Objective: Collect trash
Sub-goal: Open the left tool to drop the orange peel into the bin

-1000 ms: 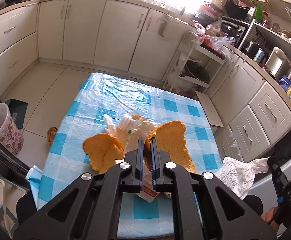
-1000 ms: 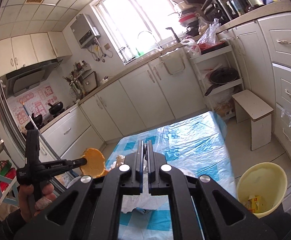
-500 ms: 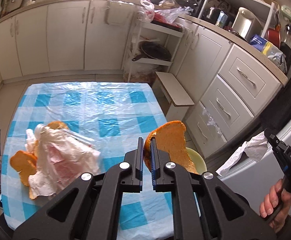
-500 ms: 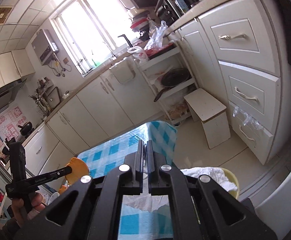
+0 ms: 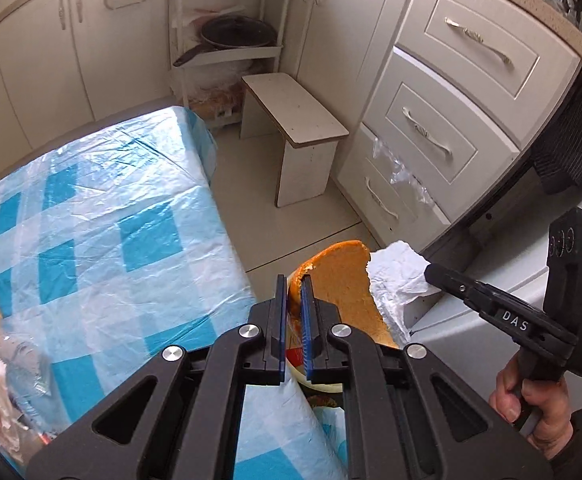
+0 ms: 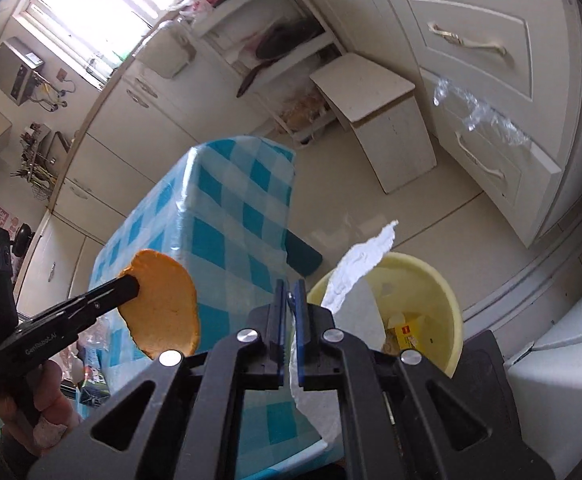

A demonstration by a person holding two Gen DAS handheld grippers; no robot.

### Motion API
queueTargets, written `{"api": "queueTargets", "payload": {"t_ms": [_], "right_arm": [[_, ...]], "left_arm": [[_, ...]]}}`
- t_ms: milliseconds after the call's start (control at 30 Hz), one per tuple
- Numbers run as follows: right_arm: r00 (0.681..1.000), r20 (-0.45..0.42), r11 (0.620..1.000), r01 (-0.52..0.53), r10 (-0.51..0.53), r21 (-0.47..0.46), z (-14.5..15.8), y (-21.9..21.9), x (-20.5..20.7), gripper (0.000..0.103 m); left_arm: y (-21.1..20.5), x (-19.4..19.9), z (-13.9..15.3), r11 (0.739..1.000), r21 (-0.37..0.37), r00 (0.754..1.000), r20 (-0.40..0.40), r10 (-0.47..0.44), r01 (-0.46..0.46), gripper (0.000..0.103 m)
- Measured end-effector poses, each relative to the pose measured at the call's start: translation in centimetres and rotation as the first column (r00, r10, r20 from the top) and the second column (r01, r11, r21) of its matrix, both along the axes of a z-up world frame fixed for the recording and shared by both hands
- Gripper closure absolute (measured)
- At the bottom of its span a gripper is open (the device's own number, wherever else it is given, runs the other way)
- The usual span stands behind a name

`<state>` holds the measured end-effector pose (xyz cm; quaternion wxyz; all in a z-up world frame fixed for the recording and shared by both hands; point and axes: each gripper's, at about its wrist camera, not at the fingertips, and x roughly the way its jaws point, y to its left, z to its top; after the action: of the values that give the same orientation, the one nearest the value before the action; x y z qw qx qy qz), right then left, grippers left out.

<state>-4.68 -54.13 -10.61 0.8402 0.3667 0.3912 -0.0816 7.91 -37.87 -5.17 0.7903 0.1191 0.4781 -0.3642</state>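
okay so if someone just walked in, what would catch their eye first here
Probably the orange peel pinched in the left gripper, held off the edge of the blue checked table. Next, the white crumpled tissue in the right gripper, hanging above the yellow bin on the floor.

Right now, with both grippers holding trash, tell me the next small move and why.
Probably open the right gripper: its white tissue hangs above the yellow bin, while the left gripper holds its orange peel nearer the table edge.
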Motion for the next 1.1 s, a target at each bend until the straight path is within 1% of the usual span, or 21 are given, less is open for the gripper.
{"api": "queueTargets", "payload": {"t_ms": [33, 67, 100, 167, 233, 300, 367, 433, 533, 600, 667, 700, 800, 833, 900, 933, 967, 1000, 1033, 1100], "right_arm": [[1.000, -0.028, 1.000, 0.010, -0.010, 0.010, -0.7, -0.2, 0.0, 0.080], [0.999, -0.040, 0.999, 0.026, -0.025, 0.018, -1.1, -0.4, -0.1, 0.062], [0.998, -0.039, 0.999, 0.041, -0.041, 0.018, -1.2, -0.4, -0.4, 0.058], [0.997, -0.037, 0.998, 0.061, -0.060, 0.022, -1.3, -0.5, -0.9, 0.056], [0.995, -0.029, 0.995, 0.094, -0.093, 0.016, -0.9, -0.5, -1.7, 0.054], [0.993, -0.003, 0.993, 0.116, -0.116, 0.002, 0.0, -0.5, -2.4, 0.051], [0.989, 0.032, 0.990, 0.143, -0.143, 0.006, 1.0, -0.7, -3.1, 0.046], [0.985, 0.066, 0.987, 0.159, -0.158, 0.002, 2.5, -0.7, -3.6, 0.046], [0.976, 0.129, 0.984, 0.171, -0.175, 0.044, 4.5, -0.3, -4.1, 0.044], [0.973, 0.162, 0.986, 0.160, -0.164, 0.042, 6.2, 0.4, -4.2, 0.043], [0.965, 0.209, 0.987, 0.148, -0.158, 0.061, 7.8, 1.6, -4.4, 0.042], [0.959, 0.234, 0.987, 0.144, -0.157, 0.071, 8.5, 2.3, -4.4, 0.041], [0.943, 0.302, 0.991, 0.129, -0.137, 0.047, 10.3, 5.5, -4.4, 0.037], [0.940, 0.316, 0.992, 0.124, -0.129, 0.036, 10.7, 6.8, -4.3, 0.036], [0.937, 0.335, 0.990, 0.126, -0.100, -0.058, 12.2, 9.3, -4.2, 0.036], [0.927, 0.365, 0.988, 0.128, -0.089, -0.085, 12.8, 10.3, -4.4, 0.034], [0.917, 0.391, 0.989, 0.125, -0.083, -0.082, 13.1, 11.0, -4.6, 0.028], [0.911, 0.405, 0.991, 0.113, -0.077, -0.066, 13.0, 11.7, -4.4, 0.025], [0.911, 0.407, 0.994, 0.092, -0.063, -0.052, 12.7, 12.5, -4.2, 0.025], [0.921, 0.389, 0.996, 0.055, -0.026, -0.064, 12.3, 14.3, -3.4, 0.025]], "left_arm": [[-0.8, 0.2, -0.8, 1.000, 0.021, 1.000, -0.006, -0.010, 0.010, 0.097], [-1.7, 0.3, -1.6, 0.999, 0.043, 1.000, -0.011, -0.017, 0.018, 0.097], [-2.8, 0.4, -2.6, 0.997, 0.070, 1.000, -0.016, -0.022, 0.023, 0.097], [-4.5, 0.7, -4.5, 0.991, 0.123, 0.998, -0.052, -0.044, 0.050, 0.097], [-6.0, 0.8, -6.3, 0.984, 0.160, 0.994, -0.093, -0.058, 0.073, 0.092], [-6.8, 0.8, -7.2, 0.981, 0.174, 0.992, -0.110, -0.067, 0.085, 0.090], [-7.2, 0.8, -7.2, 0.983, 0.162, 0.990, -0.127, -0.068, 0.088, 0.086], [-7.0, 0.8, -6.5, 0.987, 0.137, 0.989, -0.128, -0.069, 0.087, 0.080], [-6.1, 0.9, -5.0, 0.991, 0.107, 0.991, -0.115, -0.065, 0.077, 0.076], [-4.7, 1.2, -3.6, 0.995, 0.078, 0.993, -0.109, -0.050, 0.059, 0.075], [-2.8, 1.2, -2.1, 0.998, 0.051, 0.995, -0.093, -0.033, 0.038, 0.074], [-1.7, 1.2, -1.4, 0.999, 0.037, 0.996, -0.084, -0.024, 0.028, 0.071], [2.8, 0.6, 1.2, 1.000, -0.008, 0.999, -0.041, 0.022, -0.023, 0.063], [4.8, 0.1, 2.0, 0.999, -0.028, 0.999, -0.030, 0.040, -0.041, 0.060], [8.6, -0.7, 3.3, 0.996, -0.050, 0.997, 0.001, 0.076, -0.076, 0.057], [10.6, -1.0, 3.9, 0.994, -0.059, 0.995, 0.014, 0.097, -0.096, 0.055], [12.5, -1.2, 4.3, 0.991, -0.068, 0.993, 0.022, 0.118, -0.117, 0.054], [14.3, -1.3, 4.6, 0.987, -0.076, 0.990, 0.026, 0.142, -0.139, 0.053], [16.7, -1.4, 5.0, 0.981, -0.086, 0.984, 0.031, 0.176, -0.173, 0.053], [20.9, -1.3, 5.4, 0.967, -0.101, 0.970, 0.044, 0.238, -0.233, 0.051]]}}
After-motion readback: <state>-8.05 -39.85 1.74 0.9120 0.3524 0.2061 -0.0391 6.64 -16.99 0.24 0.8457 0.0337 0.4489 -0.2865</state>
